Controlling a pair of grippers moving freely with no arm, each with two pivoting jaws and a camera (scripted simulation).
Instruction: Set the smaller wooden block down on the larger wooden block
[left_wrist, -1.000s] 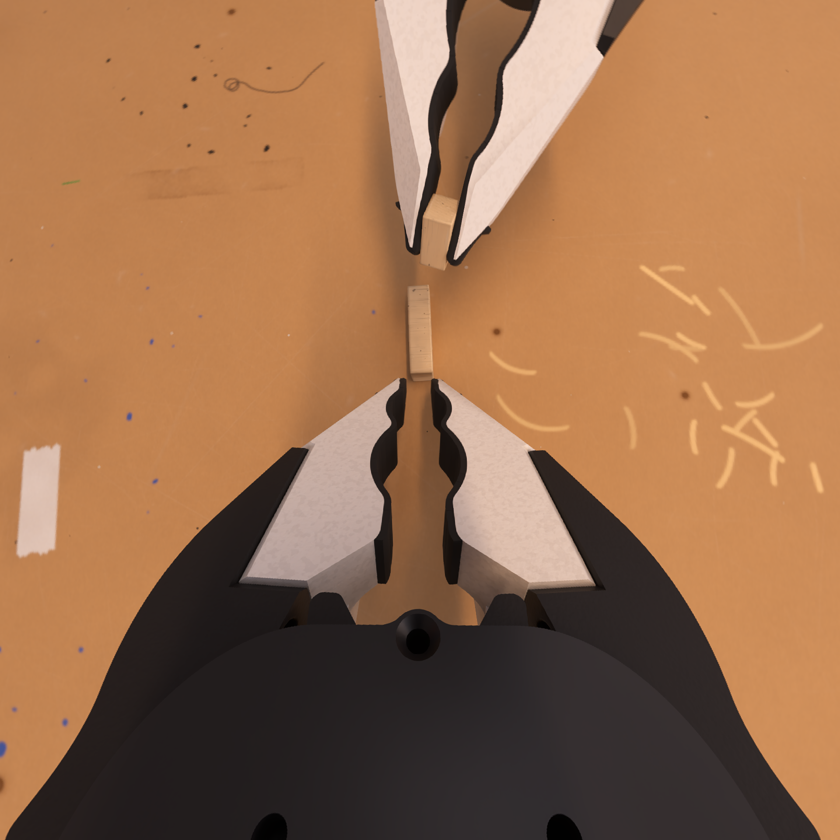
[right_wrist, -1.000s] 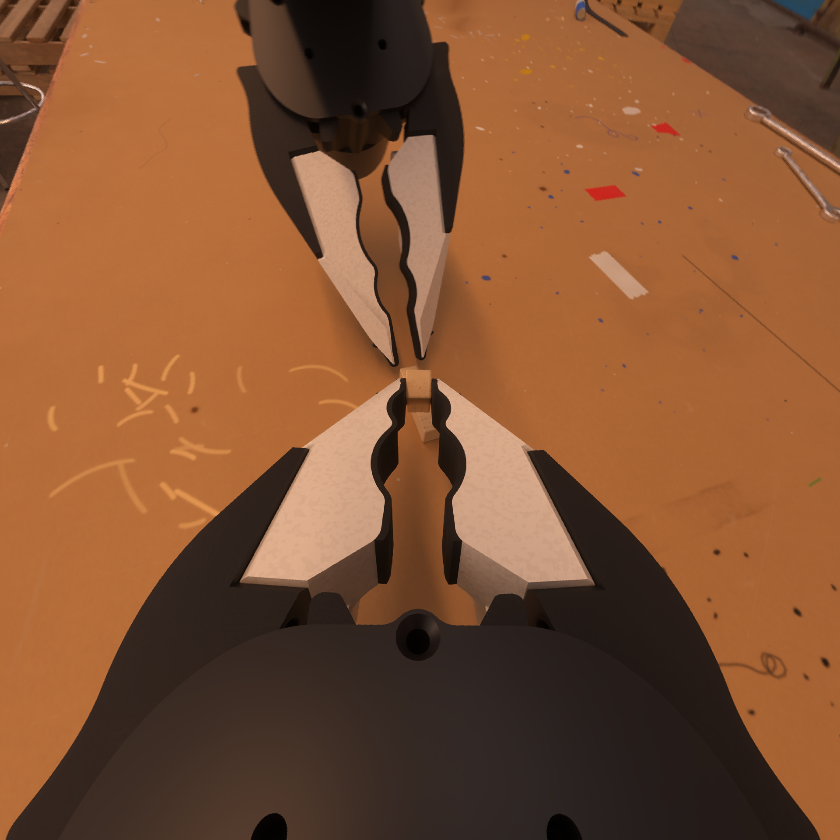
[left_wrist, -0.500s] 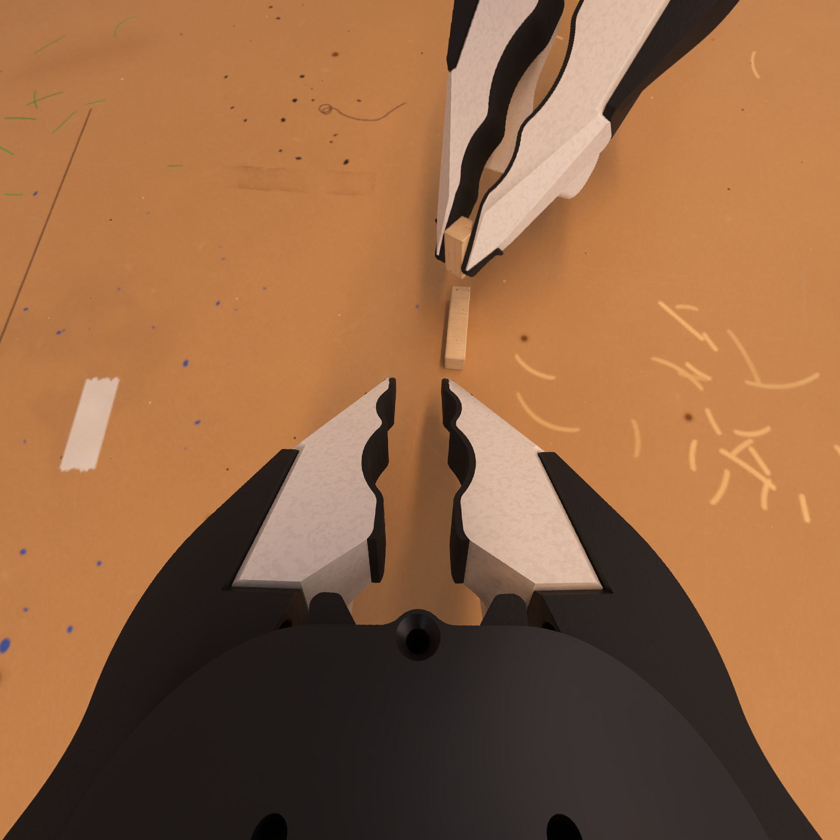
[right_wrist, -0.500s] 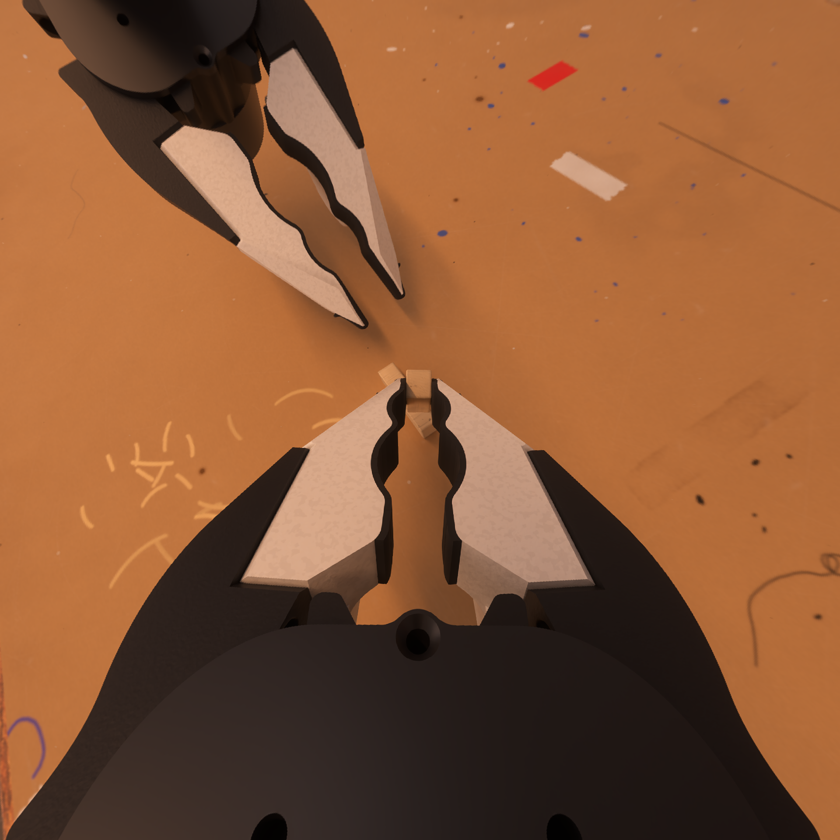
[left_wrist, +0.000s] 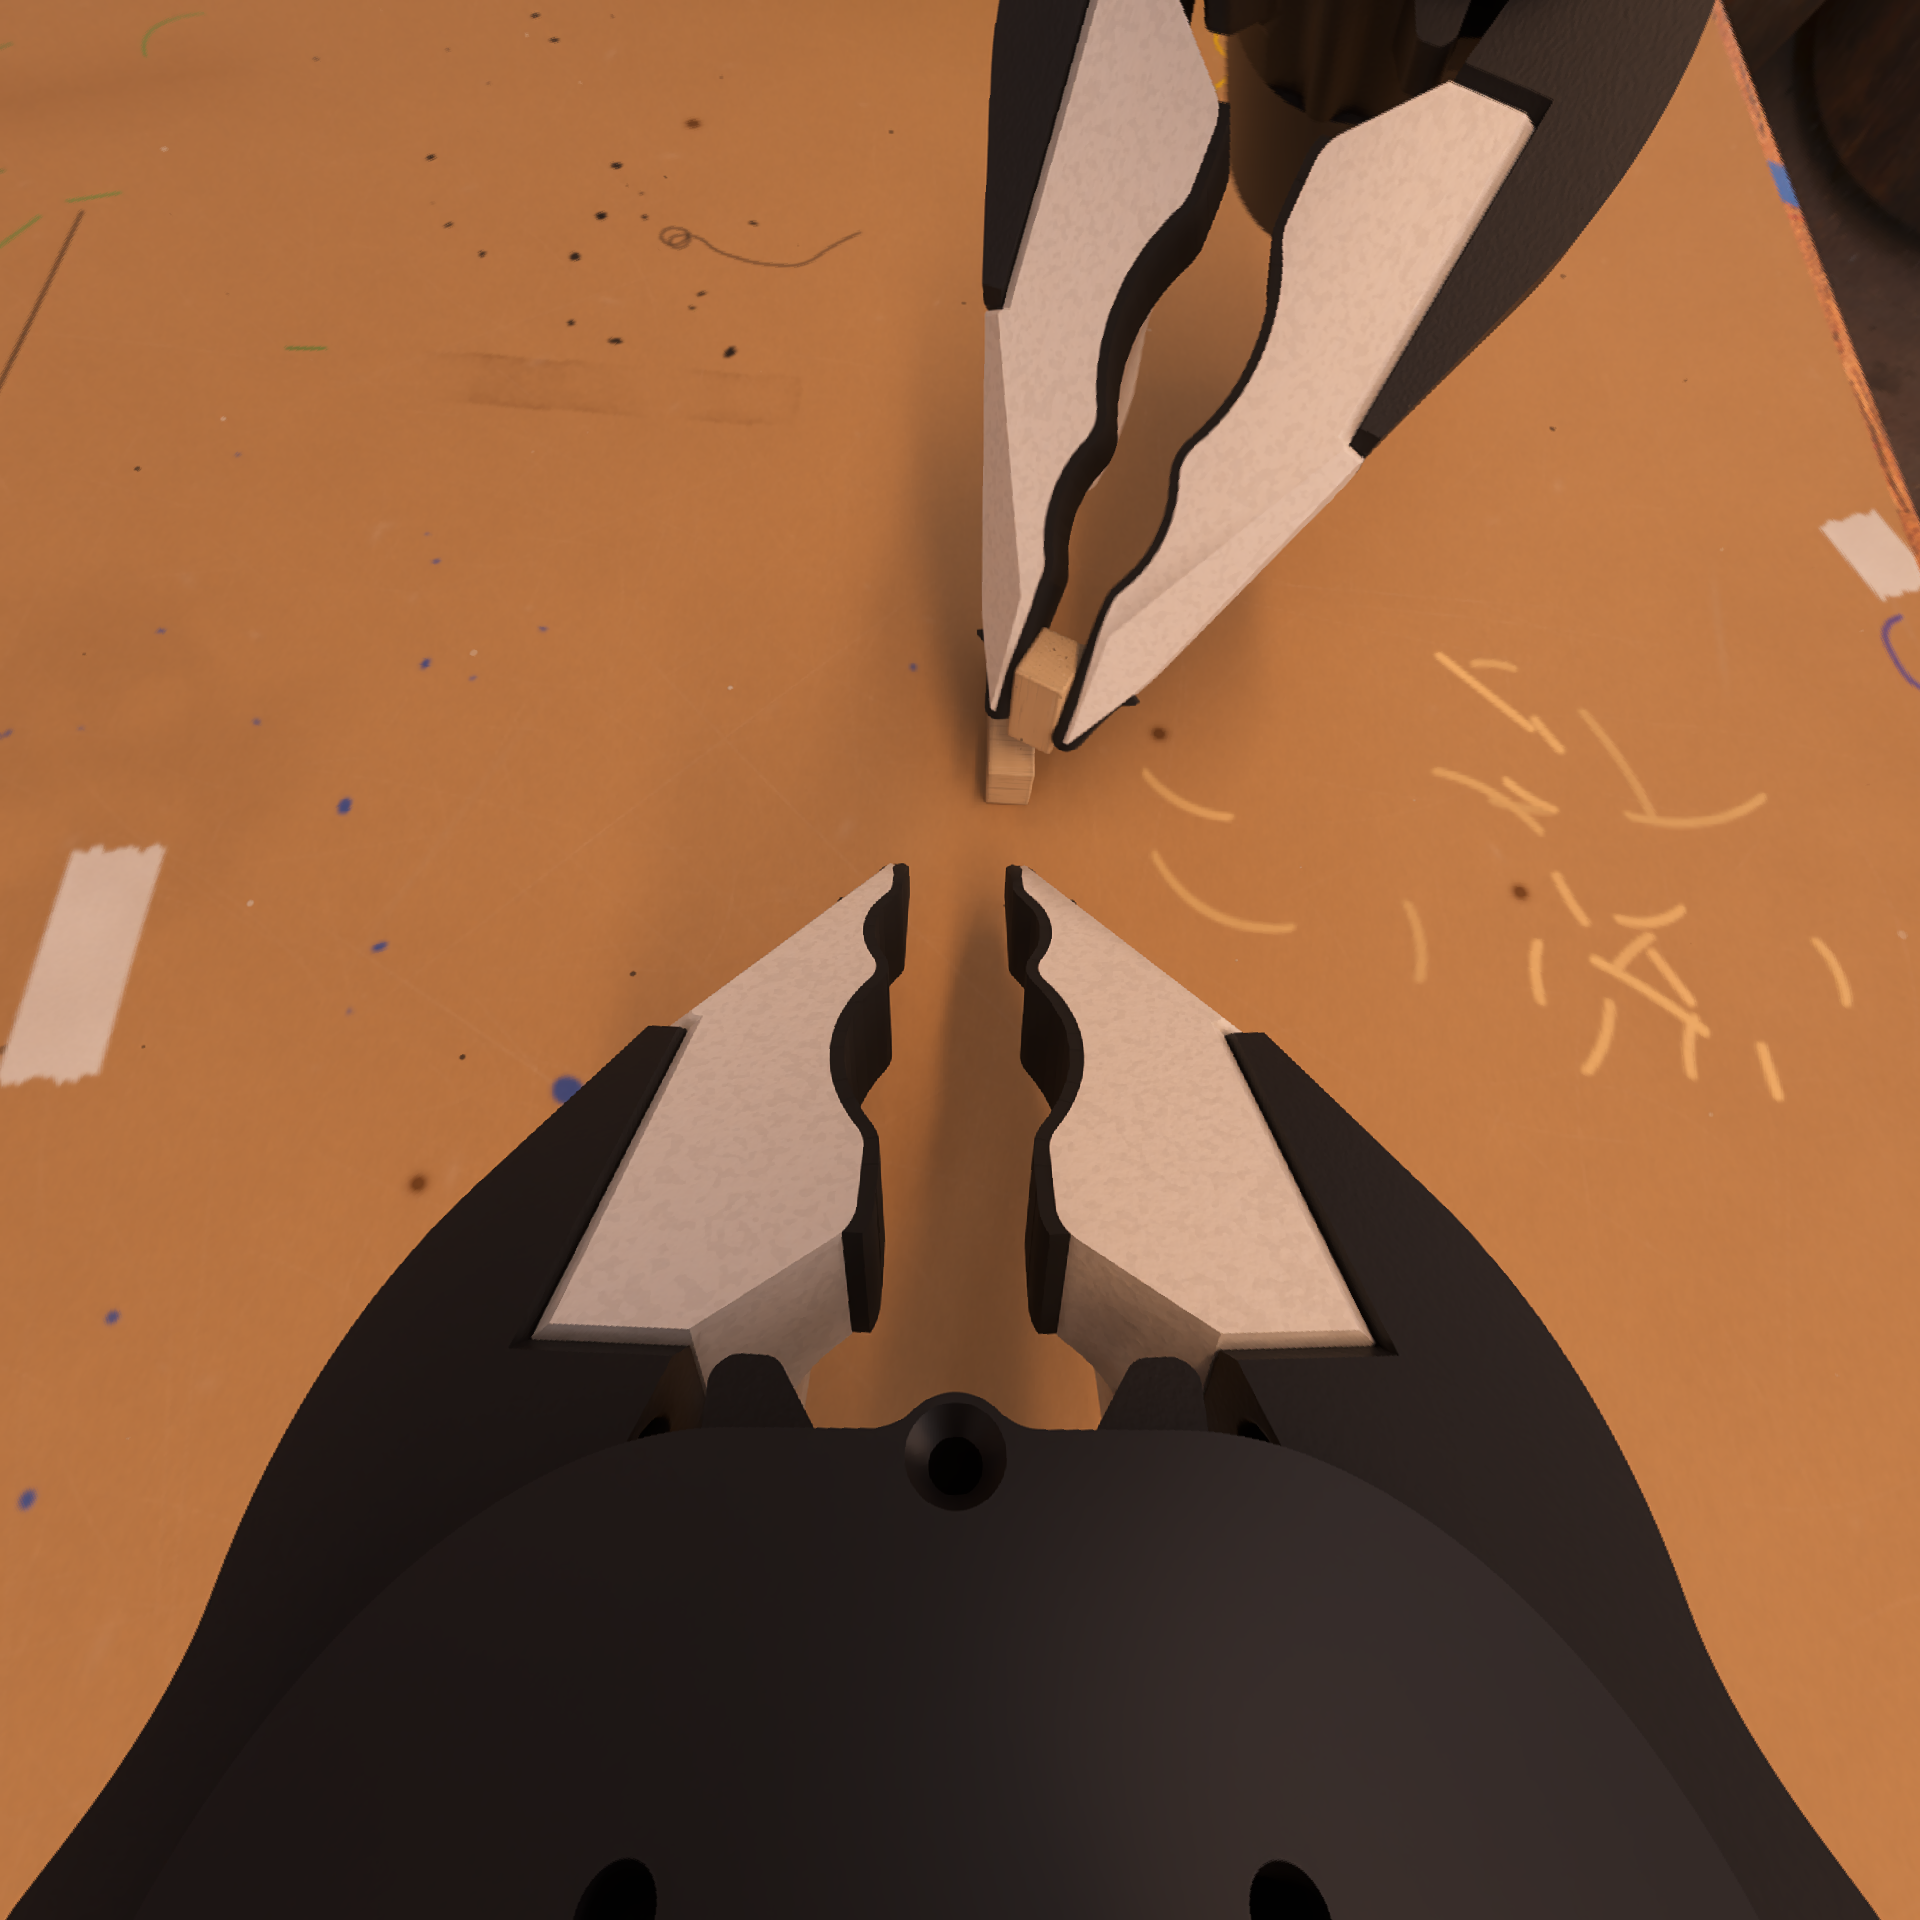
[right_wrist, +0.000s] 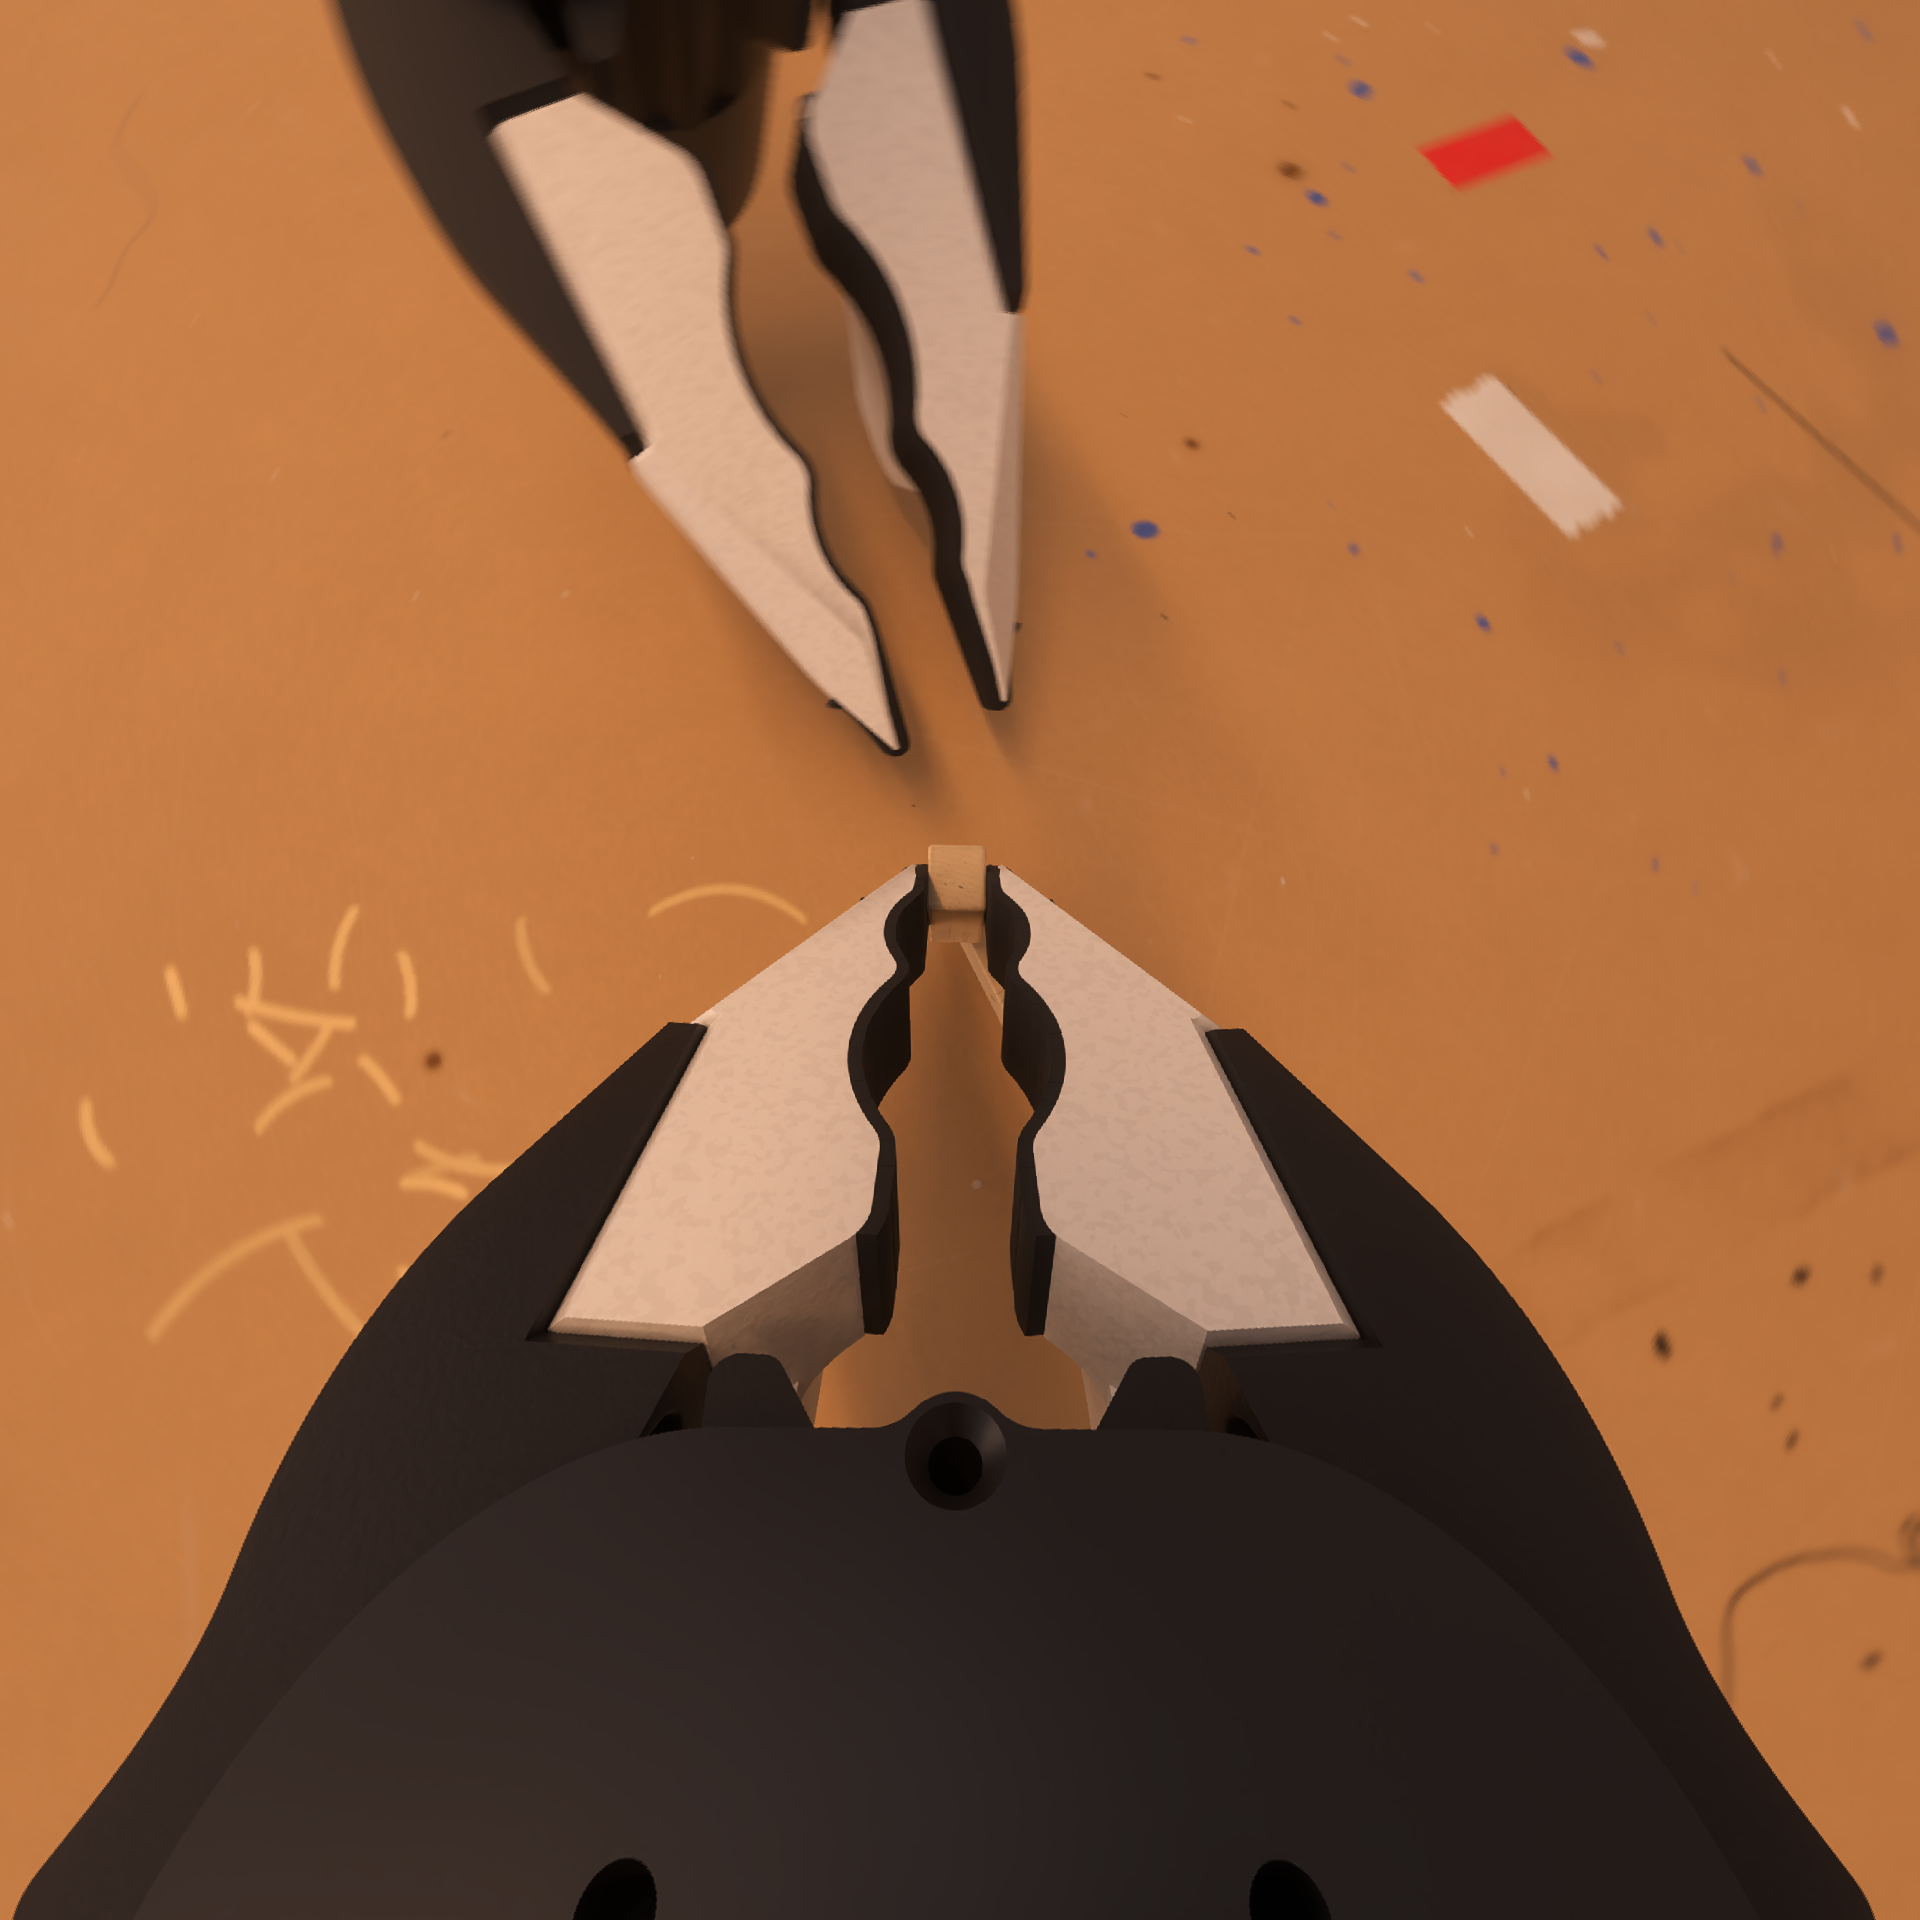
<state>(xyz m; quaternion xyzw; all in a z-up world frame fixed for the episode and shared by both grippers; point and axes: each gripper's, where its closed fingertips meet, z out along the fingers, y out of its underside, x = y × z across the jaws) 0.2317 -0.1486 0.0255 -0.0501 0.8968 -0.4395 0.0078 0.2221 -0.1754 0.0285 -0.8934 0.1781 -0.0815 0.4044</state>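
Note:
The smaller wooden block (left_wrist: 1044, 681) is pinched between the tips of my right gripper (left_wrist: 1029, 717), which comes down from the top of the left wrist view. Right under it the larger wooden block (left_wrist: 1008, 777) lies on the orange table. I cannot tell whether the two blocks touch. In the right wrist view the small block (right_wrist: 956, 883) sits between my right gripper's tips (right_wrist: 956, 881), and a sliver of the larger block (right_wrist: 985, 977) shows below. My left gripper (left_wrist: 956, 876) is open and empty, a short way in front of the larger block. It also shows in the right wrist view (right_wrist: 945, 725).
White tape strips (left_wrist: 83, 961) (left_wrist: 1870, 556) lie flat on the table. Pale scratch marks (left_wrist: 1621, 935) are to the right of the blocks. The table's edge (left_wrist: 1829, 260) runs at the far right. A red patch (right_wrist: 1484, 151) and another view of a tape strip (right_wrist: 1532, 457) show in the right wrist view.
My left gripper has drawn back from the larger block and its jaws have parted a little. My right gripper has carried the small block over the larger block and come lower.

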